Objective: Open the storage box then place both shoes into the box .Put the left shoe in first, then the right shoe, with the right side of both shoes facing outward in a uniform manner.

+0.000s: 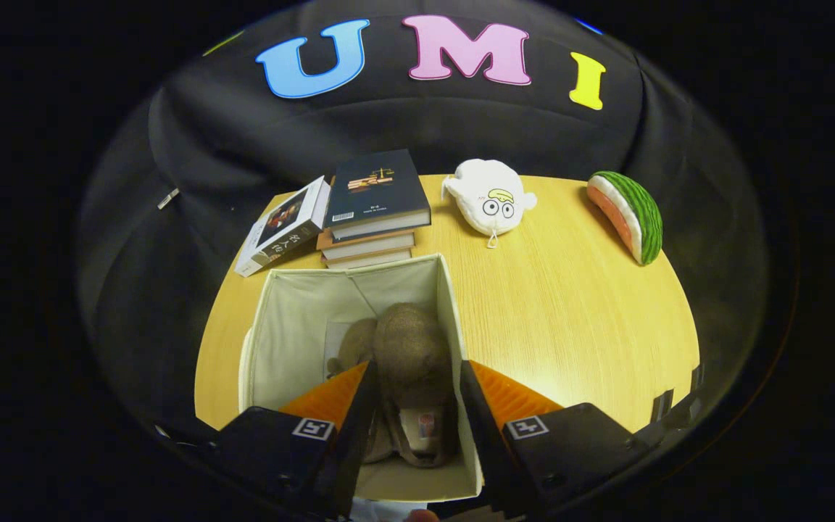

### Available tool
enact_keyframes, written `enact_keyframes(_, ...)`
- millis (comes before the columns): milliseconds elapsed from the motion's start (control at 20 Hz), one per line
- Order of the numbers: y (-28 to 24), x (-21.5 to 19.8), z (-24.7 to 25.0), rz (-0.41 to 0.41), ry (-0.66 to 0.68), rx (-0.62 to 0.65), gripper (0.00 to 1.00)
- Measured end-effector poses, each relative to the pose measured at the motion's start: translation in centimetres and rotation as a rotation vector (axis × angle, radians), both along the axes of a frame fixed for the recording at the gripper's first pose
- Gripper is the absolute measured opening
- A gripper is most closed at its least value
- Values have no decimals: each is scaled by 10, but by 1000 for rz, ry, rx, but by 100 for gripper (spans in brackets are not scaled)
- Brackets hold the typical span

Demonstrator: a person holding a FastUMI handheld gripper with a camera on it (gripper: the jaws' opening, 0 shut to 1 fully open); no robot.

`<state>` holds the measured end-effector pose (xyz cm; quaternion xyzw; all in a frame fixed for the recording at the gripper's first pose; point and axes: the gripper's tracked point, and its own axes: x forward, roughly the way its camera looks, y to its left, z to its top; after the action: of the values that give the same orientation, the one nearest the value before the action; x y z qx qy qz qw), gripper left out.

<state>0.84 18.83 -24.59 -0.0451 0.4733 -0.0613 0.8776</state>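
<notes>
**Claw parted above the box, both shoes inside**

The claw (pixel 414 377) hangs over the near part of the storage box (pixel 272 341), its two orange-faced fingers (pixel 330 395) spread apart with nothing pressed between them. The right finger lies across the box's right wall; the left one points down into the interior. Between the fingers, in the box, lies a brown shoe (pixel 409 355), its opening toward the near wall and its rounded toe pointing away. A second brown shoe (pixel 354 344) lies close against its left side, partly hidden by the left finger; which is the left shoe and which the right I cannot tell. The box is open at the top, with pale fabric lining, and stands at the near-left part of the worktop (pixel 570 319).

The worktop is light wood grain with a curved outline. To the right of the box a broad stretch of bare wood runs to the near and right edges. The left strip between the box and the worktop's left edge is narrow.

Just beyond the box's far wall stands a stack of books (pixel 374 217), a dark cover on top, and a single white-edged book (pixel 283 226) leans at its left near the far-left edge. Along the far edge lies a white plush toy (pixel 493 196), and near the far-right corner a watermelon-slice plush (pixel 628 214). Black cloth (pixel 193 145) closes the booth behind and at both sides.
</notes>
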Motion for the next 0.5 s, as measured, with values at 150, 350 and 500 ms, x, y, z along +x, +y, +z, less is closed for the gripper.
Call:
enact_keyframes(150, -1, -4, 2, 21, 0, 6, 99)
enact_keyframes(350, -13, -5, 24, 16, -42, 3, 100)
enact_keyframes(500, -30, 3, 55, 35, -98, -38, 100)
